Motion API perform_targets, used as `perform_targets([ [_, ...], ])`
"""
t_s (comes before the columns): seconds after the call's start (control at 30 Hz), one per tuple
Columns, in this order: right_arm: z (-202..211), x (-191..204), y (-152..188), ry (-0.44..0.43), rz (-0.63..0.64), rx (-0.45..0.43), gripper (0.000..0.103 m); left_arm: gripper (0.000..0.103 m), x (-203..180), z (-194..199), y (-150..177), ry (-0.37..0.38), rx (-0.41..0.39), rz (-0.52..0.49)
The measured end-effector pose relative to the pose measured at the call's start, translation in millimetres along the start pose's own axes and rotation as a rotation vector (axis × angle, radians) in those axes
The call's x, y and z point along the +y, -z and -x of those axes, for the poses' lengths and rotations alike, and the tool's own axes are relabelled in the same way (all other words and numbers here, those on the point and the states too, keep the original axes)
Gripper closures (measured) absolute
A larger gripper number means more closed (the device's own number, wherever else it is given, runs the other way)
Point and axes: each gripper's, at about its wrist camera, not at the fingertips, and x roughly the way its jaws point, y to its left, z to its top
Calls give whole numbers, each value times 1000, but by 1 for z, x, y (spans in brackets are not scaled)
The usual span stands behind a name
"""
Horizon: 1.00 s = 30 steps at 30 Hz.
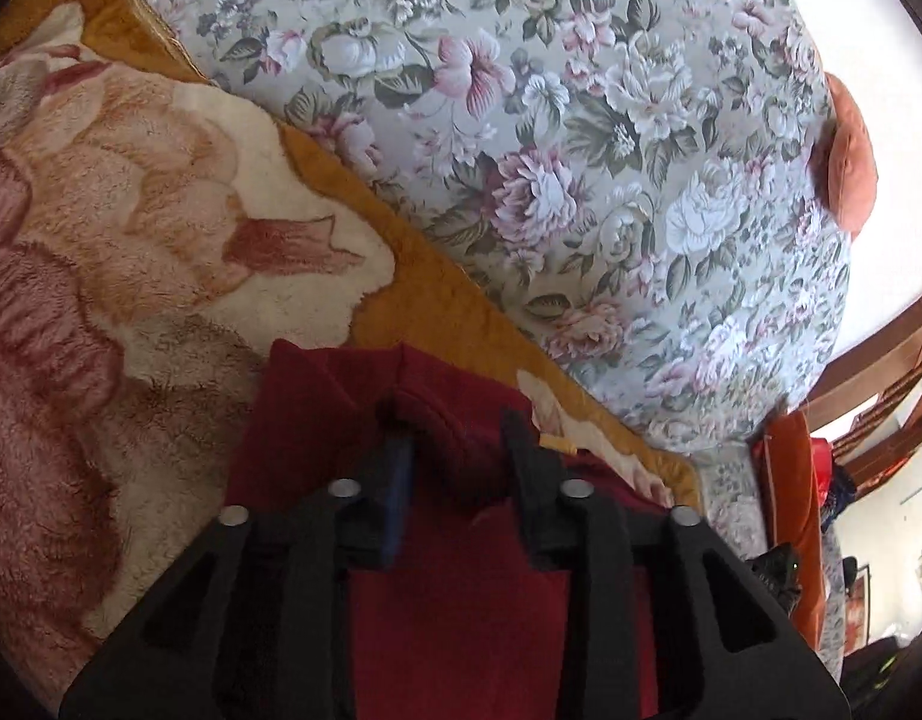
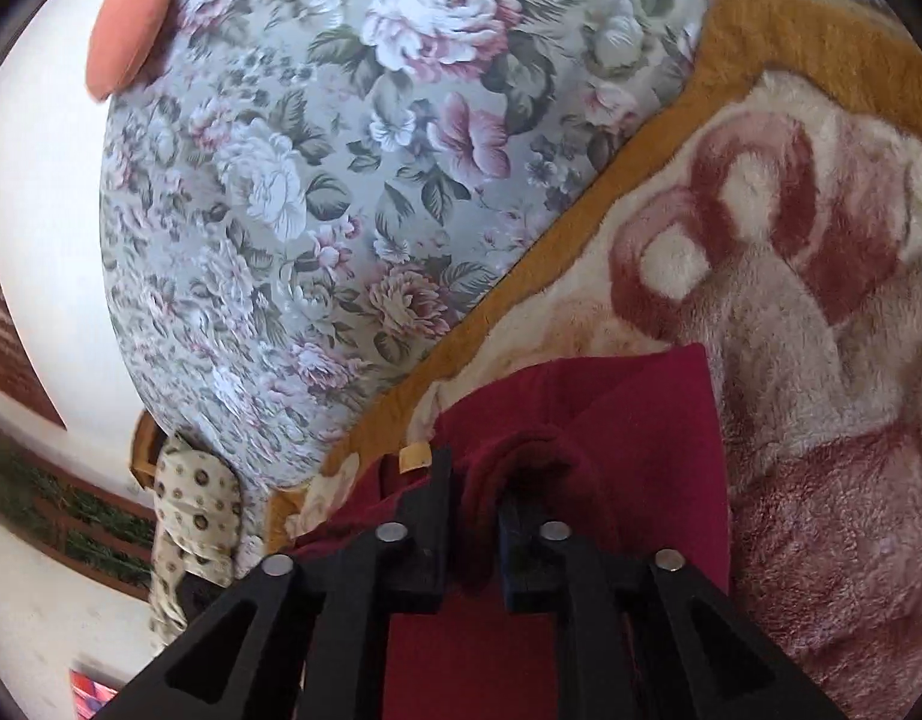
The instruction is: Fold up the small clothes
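Observation:
A dark red garment (image 1: 461, 600) lies flat on a fluffy cream and pink blanket (image 1: 131, 210), its far edge near the blanket's mustard border. My left gripper (image 1: 455, 426) stands over that far edge, jaws apart, with a raised fold of the red cloth loose between the fingers. In the right wrist view the same red garment (image 2: 641, 420) fills the lower middle on the blanket (image 2: 791, 300). My right gripper (image 2: 476, 480) has its jaws a little apart around a bunched ridge of the cloth, which drapes over the right fingertip.
Beyond the blanket's mustard border lies a grey floral bedsheet (image 1: 581, 150) (image 2: 311, 180). An orange cushion (image 1: 851, 168) (image 2: 131, 30) sits at its far side. Another orange cushion (image 1: 791, 480) lies at the bed's end. A cream spotted cloth (image 2: 191, 516) hangs at the left.

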Motion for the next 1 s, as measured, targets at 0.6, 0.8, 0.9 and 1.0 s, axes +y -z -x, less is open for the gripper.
perform_targets([
  [0.6,3,83,19,412,622,-3,69,51,-91,-37,26,-248,12,-501],
  [0.8,-57,92,22,501,774,74,69,57,-47,-76,4,-409,55,-415],
  [0.9,-81,65,10,575,710,155,69,62,-32,-78,4,-377,38,-401],
  [1.0,-83,53,10,528,715,126,69,62,-20,-69,4,-308,-1,-345],
])
